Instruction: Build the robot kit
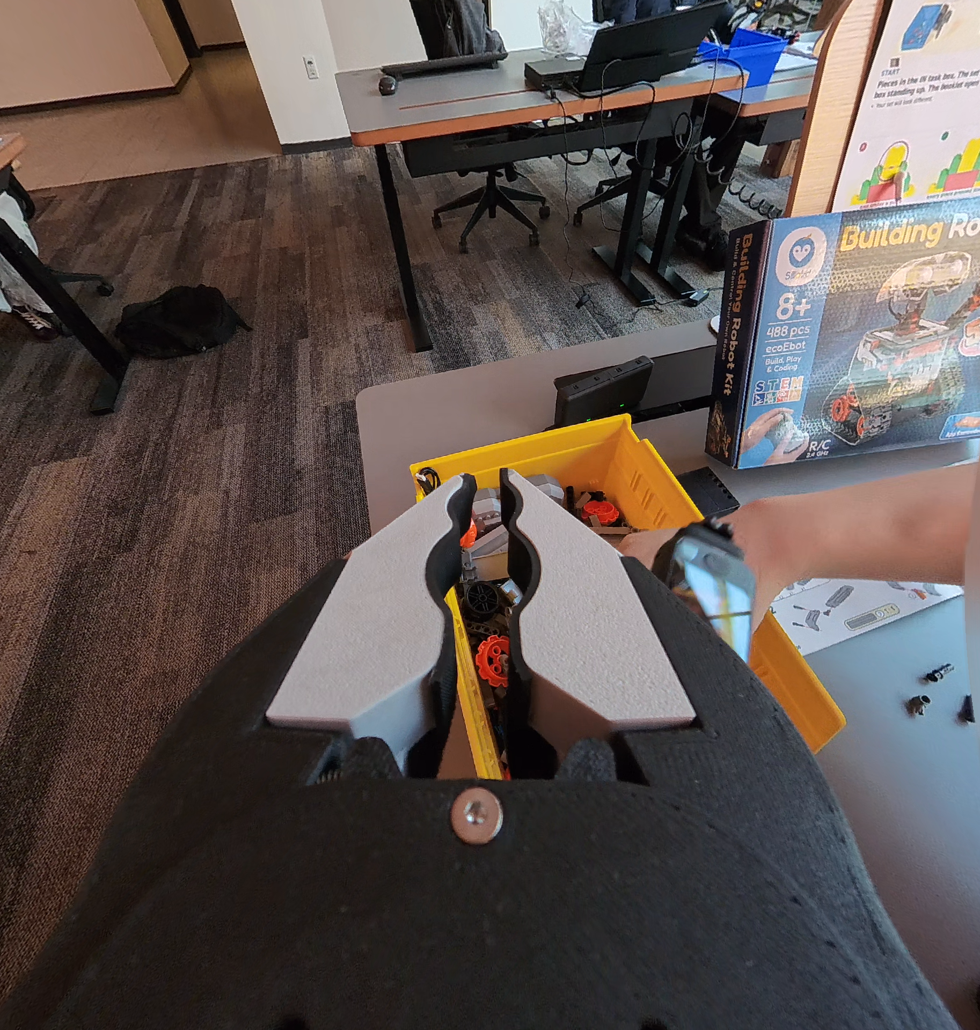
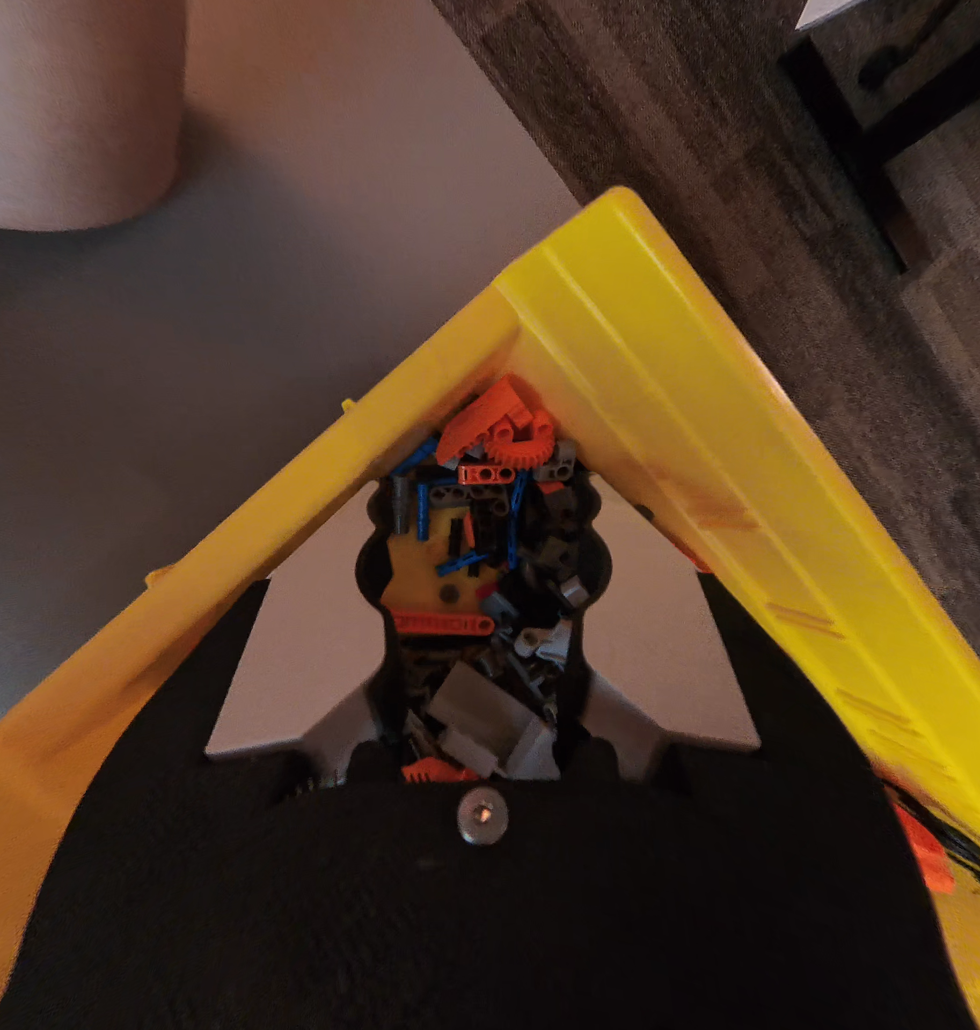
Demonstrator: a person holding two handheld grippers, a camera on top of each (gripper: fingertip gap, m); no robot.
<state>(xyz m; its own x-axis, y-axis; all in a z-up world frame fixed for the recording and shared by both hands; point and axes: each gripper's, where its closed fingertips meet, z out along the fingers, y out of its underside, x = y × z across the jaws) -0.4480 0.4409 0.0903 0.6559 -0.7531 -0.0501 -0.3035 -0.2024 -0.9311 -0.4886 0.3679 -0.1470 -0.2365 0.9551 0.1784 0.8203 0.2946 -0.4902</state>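
Observation:
A yellow bin (image 1: 532, 446) stands on a grey table (image 1: 476, 390) and holds a heap of small building parts. Among them are an orange gear (image 1: 492, 660) and a black wheel (image 1: 481, 599). My left gripper (image 1: 486, 485) hovers over the bin's left side, jaws a little apart and empty. My right gripper (image 2: 482, 501) is down inside the bin (image 2: 672, 418), jaws wide apart and empty. It is just above the heap: an orange gear (image 2: 518, 451), an orange beam (image 2: 443, 623), blue pins (image 2: 421, 510) and grey pieces (image 2: 476, 719).
A bare forearm (image 1: 839, 535) with a wristwatch (image 1: 711, 585) reaches into the bin from the right. A printed kit box (image 1: 867, 334) stands behind the bin, beside a black device (image 1: 602, 390). A parts sheet (image 1: 867, 613) and small loose parts (image 1: 936, 674) lie at right. Carpet floor (image 2: 755, 139) lies past the table edge. My hands' fingertips stand some 25 centimetres from each other. My left tips are about 20 centimetres from the black wheel (image 1: 481, 599), my right tips only 11 centimetres.

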